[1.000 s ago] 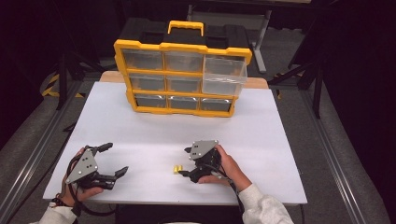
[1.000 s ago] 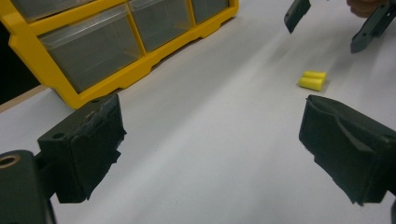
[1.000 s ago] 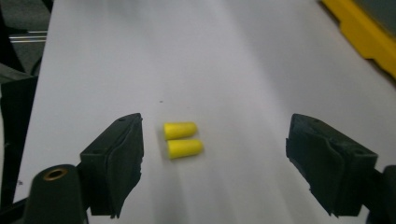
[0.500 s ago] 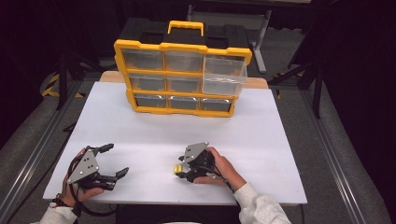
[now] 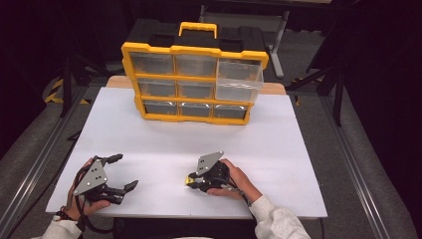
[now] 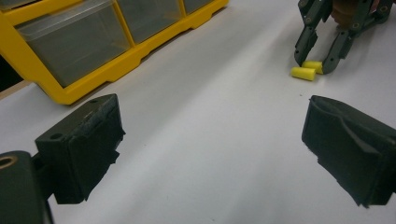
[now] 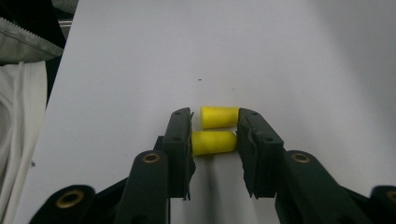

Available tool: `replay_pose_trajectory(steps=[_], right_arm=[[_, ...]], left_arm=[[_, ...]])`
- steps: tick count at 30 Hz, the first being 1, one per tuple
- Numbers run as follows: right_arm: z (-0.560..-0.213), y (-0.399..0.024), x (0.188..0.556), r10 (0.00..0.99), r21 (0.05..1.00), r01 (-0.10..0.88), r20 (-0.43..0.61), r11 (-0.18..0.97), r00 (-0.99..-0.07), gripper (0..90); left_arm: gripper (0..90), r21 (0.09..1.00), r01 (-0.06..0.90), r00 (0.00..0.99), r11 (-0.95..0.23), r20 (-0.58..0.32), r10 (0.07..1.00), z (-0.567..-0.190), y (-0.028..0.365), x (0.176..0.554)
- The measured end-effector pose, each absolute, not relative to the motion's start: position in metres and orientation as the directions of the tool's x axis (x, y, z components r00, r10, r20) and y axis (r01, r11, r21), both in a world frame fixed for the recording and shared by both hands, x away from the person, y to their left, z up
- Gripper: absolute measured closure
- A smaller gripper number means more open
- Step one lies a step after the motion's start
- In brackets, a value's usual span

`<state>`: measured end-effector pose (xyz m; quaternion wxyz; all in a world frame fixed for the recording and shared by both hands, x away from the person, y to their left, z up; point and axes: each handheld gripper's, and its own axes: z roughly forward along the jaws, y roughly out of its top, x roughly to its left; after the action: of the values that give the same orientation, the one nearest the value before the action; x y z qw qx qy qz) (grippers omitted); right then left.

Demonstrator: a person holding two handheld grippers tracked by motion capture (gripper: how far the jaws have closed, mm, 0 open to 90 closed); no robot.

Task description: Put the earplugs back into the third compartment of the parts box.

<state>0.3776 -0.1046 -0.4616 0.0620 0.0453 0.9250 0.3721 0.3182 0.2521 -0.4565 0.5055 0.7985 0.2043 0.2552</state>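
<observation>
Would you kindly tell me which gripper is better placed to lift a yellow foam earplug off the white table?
The right gripper: its jaws have just been closing and now clamp one small yellow foam earplug. The left gripper rests open, well apart from both plugs.

Two bright yellow foam plugs: one sitting between the black jaws of the right gripper, the other lying just past the jaw tips. Plain white table showing under both. Black left gripper wearing a grey plate on top. Yellow box with see-through grey drawers standing far beyond the jaws. White sleeve showing behind.
</observation>
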Motion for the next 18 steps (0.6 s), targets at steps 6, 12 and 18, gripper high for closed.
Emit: replay_pose_trajectory(steps=[6, 12, 18], right_arm=[[-0.459, -0.110, 0.376, 0.153, 0.704, 0.038, -0.102, 0.710, -0.983, 68.1], [-0.451, -0.120, 0.373, 0.181, 0.725, 0.022, -0.143, 0.688, -0.973, 68.2], [-0.443, -0.128, 0.369, 0.200, 0.742, 0.005, -0.174, 0.671, -0.964, 68.5]], left_arm=[[6.5, 0.916, 0.063, 0.783, -0.396, 0.200, 0.588, -0.456, 0.253, 0.318], [6.5, 0.917, 0.062, 0.784, -0.395, 0.200, 0.588, -0.456, 0.252, 0.319], [6.5, 0.916, 0.058, 0.786, -0.396, 0.203, 0.584, -0.455, 0.253, 0.318]])
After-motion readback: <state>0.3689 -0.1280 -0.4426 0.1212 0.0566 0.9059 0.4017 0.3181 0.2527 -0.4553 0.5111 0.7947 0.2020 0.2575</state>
